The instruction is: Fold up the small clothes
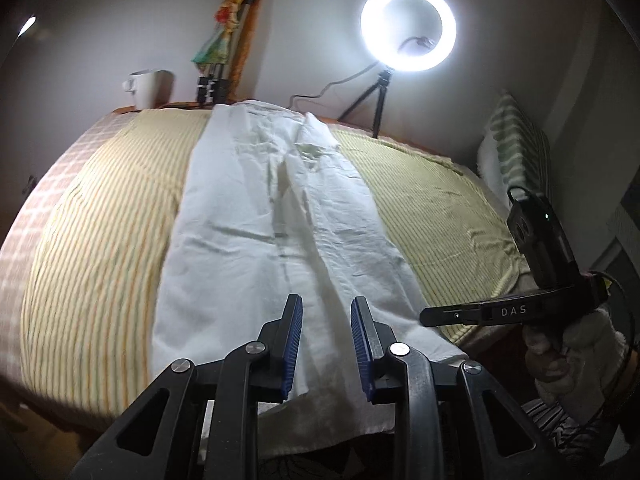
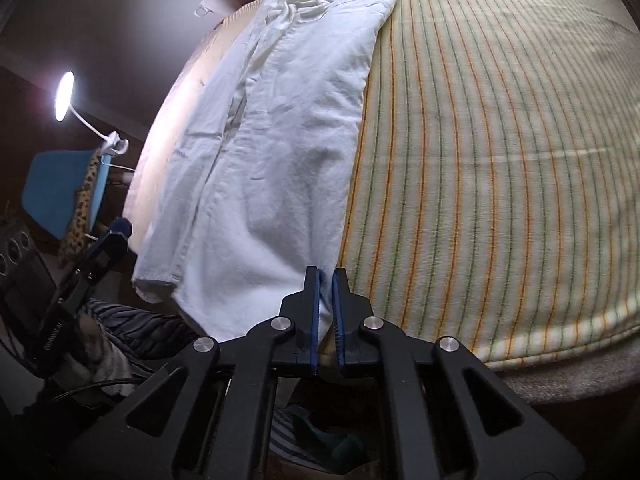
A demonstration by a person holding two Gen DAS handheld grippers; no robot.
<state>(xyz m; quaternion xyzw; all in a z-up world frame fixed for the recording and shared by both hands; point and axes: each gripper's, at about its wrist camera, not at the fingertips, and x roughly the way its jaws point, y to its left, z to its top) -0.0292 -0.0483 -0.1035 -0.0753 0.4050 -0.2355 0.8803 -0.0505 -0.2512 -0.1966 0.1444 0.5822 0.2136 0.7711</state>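
Centrally, white garment [image 1: 260,216] lies lengthwise on striped cloth [image 2: 500,152], hem overhanging near edge. Wide bare cloth right. Left gripper [image 1: 326,344] jaws parted, empty; right gripper [image 2: 325,300] pinches hem corner ("DAS" lettering readable).

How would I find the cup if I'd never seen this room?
Start at the long striped cloth covering the table. Follow the white garment lying on it to its far end, then look left: the white mug stands at the back edge, near the wall. It is the only thing there with a handle.
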